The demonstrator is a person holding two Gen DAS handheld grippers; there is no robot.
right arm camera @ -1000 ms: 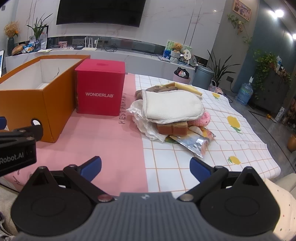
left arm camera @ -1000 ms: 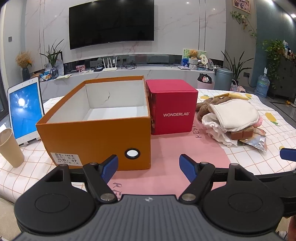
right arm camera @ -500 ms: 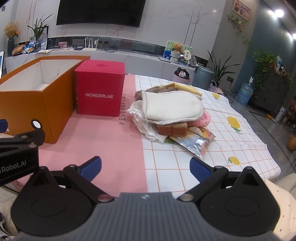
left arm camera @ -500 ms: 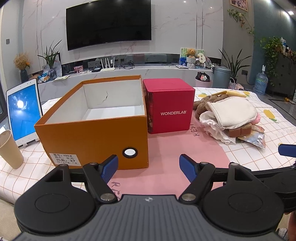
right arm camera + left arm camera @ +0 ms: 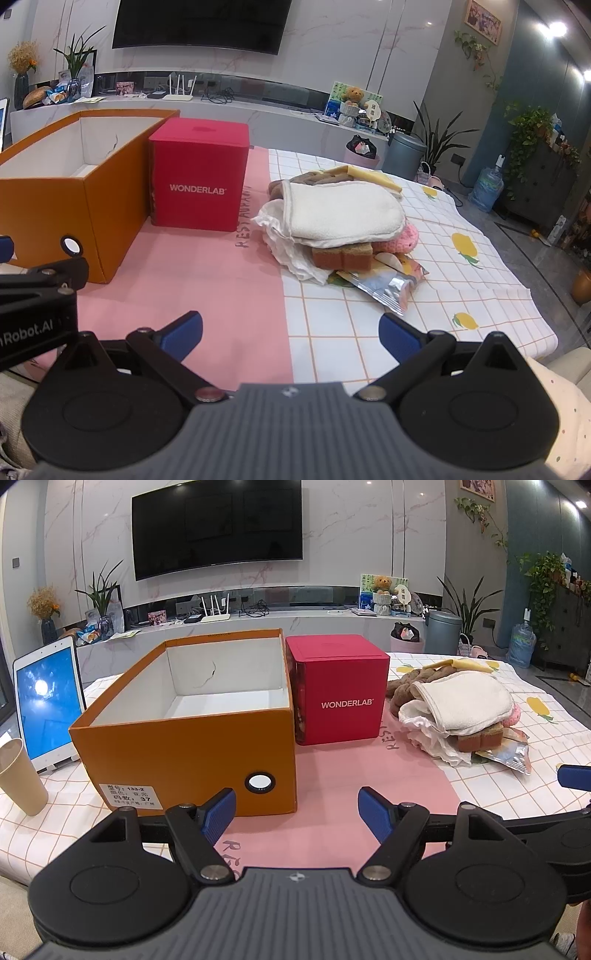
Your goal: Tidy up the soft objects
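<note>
Now both sit spread wide, holding nothing: left hand-held gripper (image 5: 296, 808) faces the orange box (image 5: 192, 738). Right hand-held gripper (image 5: 290, 334) faces the soft pile (image 5: 340, 229) beside the red box (image 5: 199, 184).

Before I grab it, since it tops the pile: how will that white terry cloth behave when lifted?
The white terry cloth drapes over the pile, so it is probably floppy and will sag from a pinch. It looks thick but light. It lies on the brown sponge and crumpled white tissue, so lifting may drag or disturb them.
</note>
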